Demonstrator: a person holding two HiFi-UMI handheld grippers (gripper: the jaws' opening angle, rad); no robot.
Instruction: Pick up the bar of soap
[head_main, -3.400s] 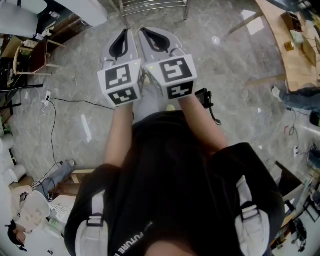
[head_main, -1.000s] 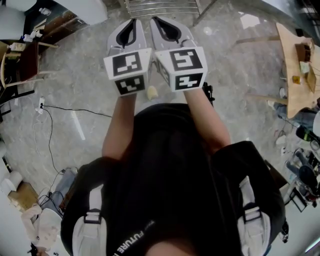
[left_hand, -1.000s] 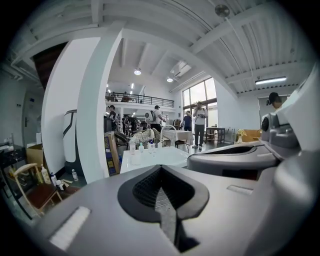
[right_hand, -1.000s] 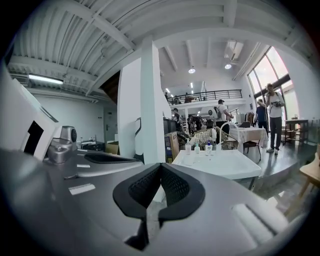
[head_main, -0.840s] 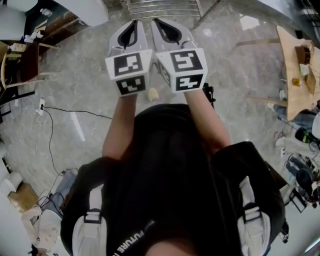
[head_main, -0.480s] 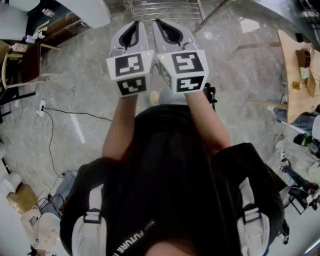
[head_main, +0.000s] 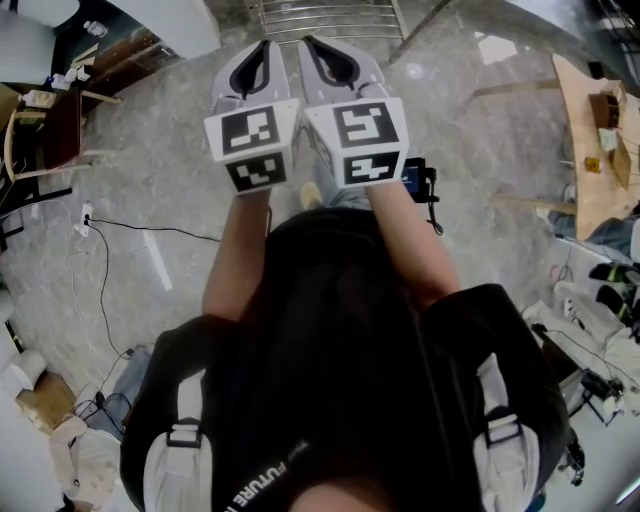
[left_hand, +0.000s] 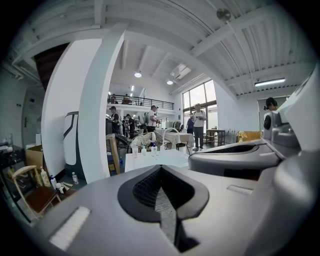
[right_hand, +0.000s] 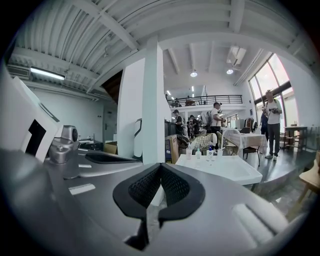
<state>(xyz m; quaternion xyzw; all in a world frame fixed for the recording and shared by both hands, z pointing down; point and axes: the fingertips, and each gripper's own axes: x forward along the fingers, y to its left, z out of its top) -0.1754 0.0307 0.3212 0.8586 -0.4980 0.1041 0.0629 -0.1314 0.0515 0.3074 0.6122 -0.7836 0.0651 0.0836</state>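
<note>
No bar of soap shows in any view. My left gripper (head_main: 257, 48) and right gripper (head_main: 313, 44) are held side by side in front of the person's chest, above the marble floor, pointing away and nearly level. Both are shut with nothing between the jaws. In the left gripper view the left gripper (left_hand: 161, 169) has its ribbed pads closed together, and the right gripper view shows the same for the right gripper (right_hand: 160, 166). Ahead of both stands a white table (right_hand: 226, 169) with small bottles (right_hand: 208, 152) on it.
A metal rack (head_main: 320, 12) lies just beyond the gripper tips. On the floor are a black cable (head_main: 110, 228) at left and a black device (head_main: 420, 180) at right. A wooden table (head_main: 600, 130) is far right. A white column (left_hand: 97, 115), a chair (left_hand: 30, 186) and standing people are ahead.
Both grippers stay shut and side by side. They have drifted slightly left in the head view, and the floor beneath has shifted as the person moves forward.
</note>
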